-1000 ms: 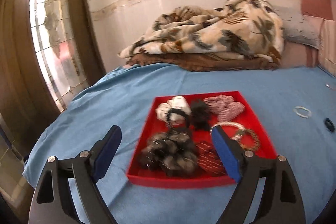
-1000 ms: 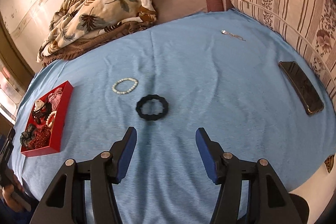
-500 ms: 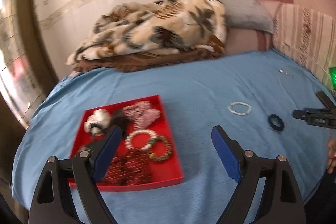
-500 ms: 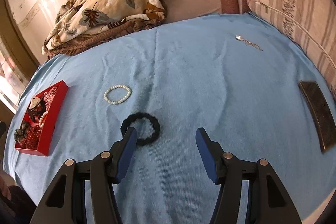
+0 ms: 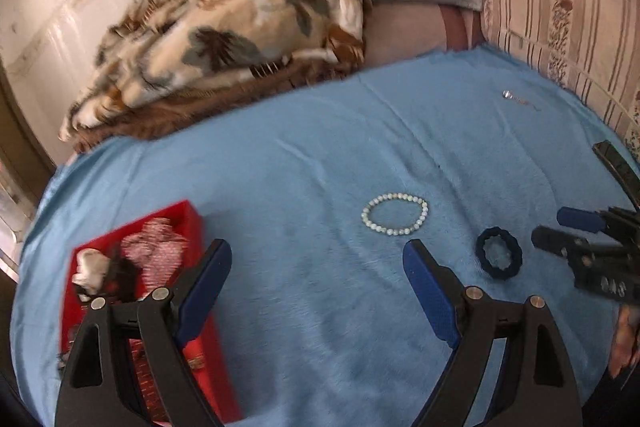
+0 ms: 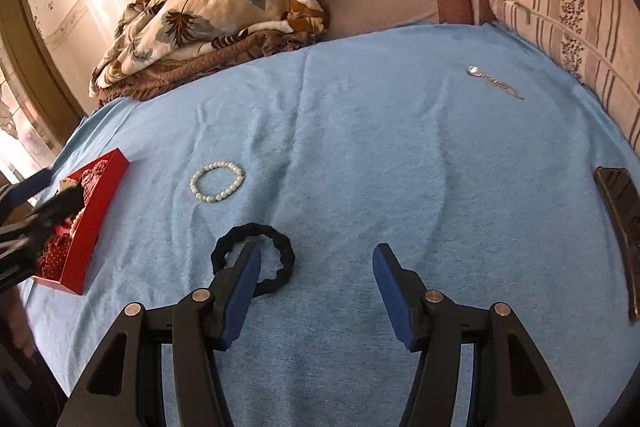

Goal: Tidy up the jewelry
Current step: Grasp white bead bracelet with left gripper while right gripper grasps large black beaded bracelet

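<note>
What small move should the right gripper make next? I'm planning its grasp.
Probably shift slightly left and lower: the right gripper is open, and the black scrunchie lies on the blue blanket under its left finger, not between both.

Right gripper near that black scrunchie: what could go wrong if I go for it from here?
The right gripper is open, but the black scrunchie lies around its left finger's tip rather than between the jaws, so closing now would probably miss or catch only one edge. The soft blue blanket may get pinched along with it. The pearl bracelet lies close beside it and could get nudged.
</note>
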A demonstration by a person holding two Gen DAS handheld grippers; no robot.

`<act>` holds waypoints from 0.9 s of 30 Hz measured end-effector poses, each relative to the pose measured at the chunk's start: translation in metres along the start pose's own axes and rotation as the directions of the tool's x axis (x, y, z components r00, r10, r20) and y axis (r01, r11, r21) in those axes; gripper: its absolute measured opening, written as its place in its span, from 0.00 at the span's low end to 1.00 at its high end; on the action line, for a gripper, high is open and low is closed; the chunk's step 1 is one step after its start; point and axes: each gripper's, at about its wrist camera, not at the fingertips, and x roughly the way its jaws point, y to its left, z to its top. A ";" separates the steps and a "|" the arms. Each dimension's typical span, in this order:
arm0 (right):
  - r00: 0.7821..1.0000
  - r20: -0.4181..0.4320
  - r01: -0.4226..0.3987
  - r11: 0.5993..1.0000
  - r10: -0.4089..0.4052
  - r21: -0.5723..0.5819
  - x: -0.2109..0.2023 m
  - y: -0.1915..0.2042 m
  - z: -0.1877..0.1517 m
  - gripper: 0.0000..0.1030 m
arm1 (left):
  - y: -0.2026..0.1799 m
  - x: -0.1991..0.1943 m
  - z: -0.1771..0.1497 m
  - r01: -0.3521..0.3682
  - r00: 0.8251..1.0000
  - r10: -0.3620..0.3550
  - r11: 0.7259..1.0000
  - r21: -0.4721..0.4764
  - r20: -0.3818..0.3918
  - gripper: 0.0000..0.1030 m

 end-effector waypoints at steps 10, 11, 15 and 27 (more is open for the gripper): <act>0.999 -0.043 -0.018 0.998 0.015 -0.057 0.021 0.014 0.000 0.59 | -0.018 0.064 0.017 0.105 0.987 -0.102 0.994 0.019 -0.126 0.70; 0.999 -0.047 -0.019 0.998 0.016 -0.063 0.022 0.016 0.000 0.59 | -0.020 0.069 0.016 0.110 0.984 -0.106 0.994 0.021 -0.141 0.68; 0.998 -0.064 -0.018 0.997 0.013 -0.074 0.029 0.017 0.000 0.55 | -0.022 0.087 0.013 0.123 0.977 -0.119 0.992 0.013 -0.178 0.59; 0.996 -0.085 -0.012 0.995 0.004 -0.099 0.038 0.023 -0.001 0.46 | -0.021 0.125 0.020 0.148 0.964 -0.147 0.989 -0.012 -0.223 0.58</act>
